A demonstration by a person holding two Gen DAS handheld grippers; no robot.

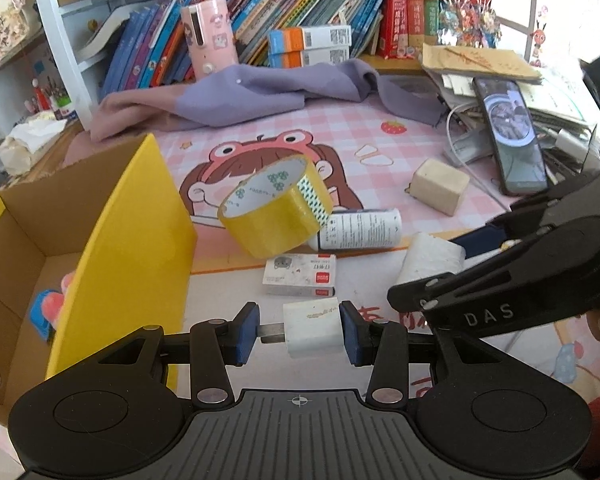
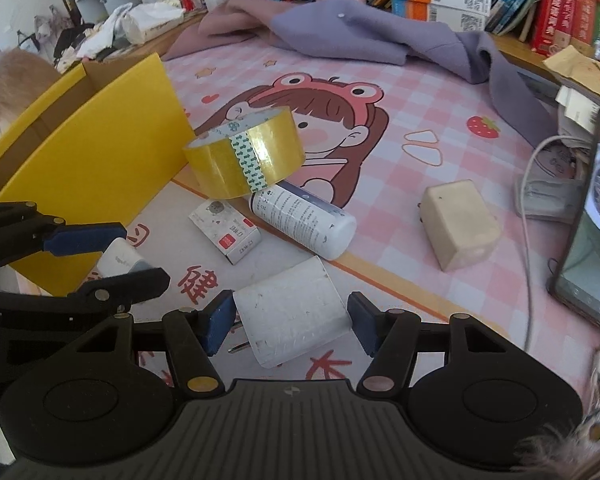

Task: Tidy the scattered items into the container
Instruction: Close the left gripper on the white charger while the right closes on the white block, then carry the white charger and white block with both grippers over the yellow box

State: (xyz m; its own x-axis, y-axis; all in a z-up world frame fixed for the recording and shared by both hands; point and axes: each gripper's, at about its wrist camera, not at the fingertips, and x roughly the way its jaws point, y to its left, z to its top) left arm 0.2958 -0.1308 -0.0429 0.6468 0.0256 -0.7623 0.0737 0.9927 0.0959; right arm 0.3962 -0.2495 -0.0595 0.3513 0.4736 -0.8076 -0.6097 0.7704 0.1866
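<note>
My left gripper (image 1: 299,329) is open around a small white charger plug (image 1: 312,332); the right pad touches it, the left pad stands apart. My right gripper (image 2: 290,323) is open around a larger white charger (image 2: 292,316), pads a little off its sides. A yellow cardboard box (image 1: 132,240) stands open at the left with a blue-and-pink item (image 1: 48,312) inside. A yellow tape roll (image 1: 276,208) leans on a white bottle (image 1: 360,229). A small staple box (image 1: 300,276) and a beige charger block (image 1: 440,186) lie on the pink mat.
A phone (image 1: 512,140) on a stand with a white cable (image 2: 528,232) sits at the right. A purple cloth (image 1: 260,96) lies at the back before a row of books (image 1: 300,12) and a pink cylinder (image 1: 210,36). Paper stacks pile up at the right.
</note>
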